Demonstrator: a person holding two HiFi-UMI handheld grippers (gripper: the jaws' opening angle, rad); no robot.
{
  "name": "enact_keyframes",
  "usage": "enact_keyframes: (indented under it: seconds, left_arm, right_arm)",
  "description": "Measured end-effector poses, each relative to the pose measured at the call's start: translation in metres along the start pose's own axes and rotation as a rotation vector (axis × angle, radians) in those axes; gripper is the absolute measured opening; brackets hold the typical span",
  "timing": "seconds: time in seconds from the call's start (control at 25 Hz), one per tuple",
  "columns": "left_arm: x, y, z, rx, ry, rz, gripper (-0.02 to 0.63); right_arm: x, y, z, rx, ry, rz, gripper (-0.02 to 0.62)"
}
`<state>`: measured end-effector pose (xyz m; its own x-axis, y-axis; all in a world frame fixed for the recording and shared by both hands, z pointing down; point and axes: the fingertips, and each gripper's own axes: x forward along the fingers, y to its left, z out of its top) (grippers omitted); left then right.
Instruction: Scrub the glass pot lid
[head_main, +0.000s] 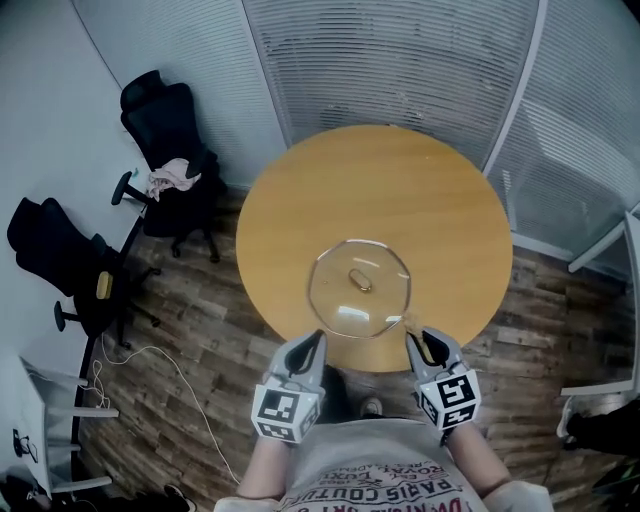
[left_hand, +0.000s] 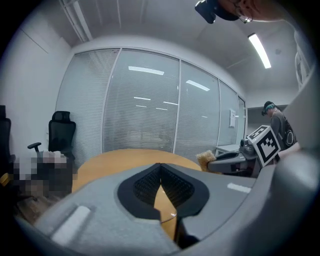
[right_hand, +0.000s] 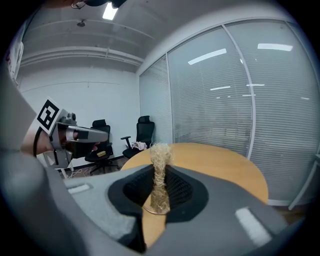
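**Tan scrubber (right_hand: 160, 155) pinched and ready**

Clamped on it is the right gripper (right_hand: 159, 175). The left gripper (left_hand: 160, 169) is closed on nothing. Just beyond both, the glass pot lid (head_main: 358, 290) lies knob-up near the table's (head_main: 400, 190) near edge. Likely best: steady its rim with the left gripper and scrub lightly.

The glass pot lid (head_main: 358, 290) was so clear in the head view that parts of its rim could hardly be told from the table (head_main: 380, 190); its near rim lay partly behind the tips of the left gripper (head_main: 319, 337) and the right gripper (head_main: 411, 337). In the left gripper view only a thin arc of the lid showed, under the touching pads (left_hand: 145, 185); in the right gripper view the lower end of the scrubber (right_hand: 159, 170) sat hidden between the pads, with just a short arc of lid rim below it; the person's shirt (head_main: 380, 485) ran off the bottom edge of the head view, its print cut short.
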<state>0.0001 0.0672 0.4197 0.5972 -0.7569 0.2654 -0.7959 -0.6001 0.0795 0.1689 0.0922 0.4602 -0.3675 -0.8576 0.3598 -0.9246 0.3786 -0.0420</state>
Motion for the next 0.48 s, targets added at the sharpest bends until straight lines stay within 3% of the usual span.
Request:
enact_keyframes:
  seconds: [0.2, 0.48]
  left_arm:
    - [0.054, 0.057, 0.006, 0.005, 0.025, -0.083, 0.006]
    - [0.129, 0.12, 0.012, 0.056, 0.088, -0.259, 0.008]
  right_arm:
    - [0.053, -0.01, 0.014, -0.003, 0.028, -0.066, 0.063]
    - [0.13, -0.037, 0.018, 0.049, 0.101, -0.206, 0.063]
